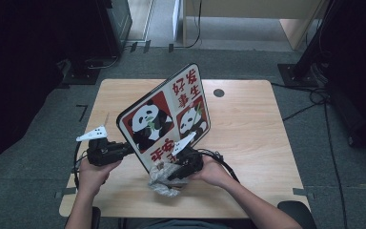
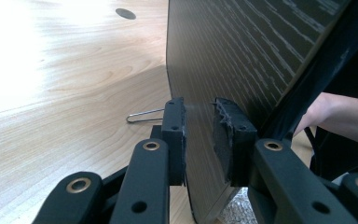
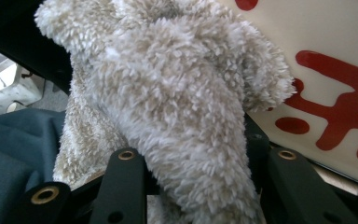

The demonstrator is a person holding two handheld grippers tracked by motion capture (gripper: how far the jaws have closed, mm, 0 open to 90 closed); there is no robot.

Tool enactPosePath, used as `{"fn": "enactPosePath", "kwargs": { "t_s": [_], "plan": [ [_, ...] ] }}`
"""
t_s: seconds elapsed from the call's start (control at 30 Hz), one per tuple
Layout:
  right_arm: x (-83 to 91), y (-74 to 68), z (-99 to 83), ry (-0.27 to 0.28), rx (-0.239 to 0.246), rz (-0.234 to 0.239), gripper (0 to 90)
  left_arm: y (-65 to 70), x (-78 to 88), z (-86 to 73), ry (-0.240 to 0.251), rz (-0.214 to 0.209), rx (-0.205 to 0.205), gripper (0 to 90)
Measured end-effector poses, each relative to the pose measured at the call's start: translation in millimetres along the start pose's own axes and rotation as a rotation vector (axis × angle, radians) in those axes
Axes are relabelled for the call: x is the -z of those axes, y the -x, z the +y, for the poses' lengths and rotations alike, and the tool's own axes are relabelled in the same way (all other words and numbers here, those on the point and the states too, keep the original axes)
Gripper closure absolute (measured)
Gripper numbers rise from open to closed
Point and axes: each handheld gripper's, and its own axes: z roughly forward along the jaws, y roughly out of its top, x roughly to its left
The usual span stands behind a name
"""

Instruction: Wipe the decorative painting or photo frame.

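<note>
At the left of the high view, the left gripper (image 1: pixel 124 149) clamps the lower left edge of a panda board (image 1: pixel 164 117), which rises up and to the right from its jaws. In the left gripper view the board's dark, streaked back (image 2: pixel 242 56) stands on edge between the two black pads (image 2: pixel 175 135), both pressing its thin rim, and the board runs away from the gripper over the wooden table (image 2: pixel 65 84). A wire clip (image 2: pixel 144 115) lies on the table just left of the jaws. The board stands tilted, its long axis climbing from near the left gripper toward the far right, its printed face with pandas and red characters turned toward the person.

Farther right, the right gripper (image 1: pixel 174 174) is clenched on a fluffy cloth (image 1: pixel 164 181) just below the board's lower edge. In the right gripper view the cloth (image 3: pixel 168 107) bulges out from between the jaws and up, touching the board's cream face with red characters (image 3: pixel 326 79) just above and right of the gripper.
</note>
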Motion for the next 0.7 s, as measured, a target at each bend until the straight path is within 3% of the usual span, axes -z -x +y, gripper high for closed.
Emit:
{"fn": "enactPosePath", "kwargs": {
  "t_s": [0.23, 0.7],
  "plan": [
    [10.2, -6.9, 7.7, -0.008, -0.007, 0.001, 64.3, -0.8, 0.1, 0.3, -0.004, 0.011, 0.001, 70.5],
    [49.9, -30.4, 46.1, 0.077, 0.015, 0.009, 64.5, -3.5, 1.9, 1.1, 0.000, 0.031, 0.001, 63.7]
  ]
}}
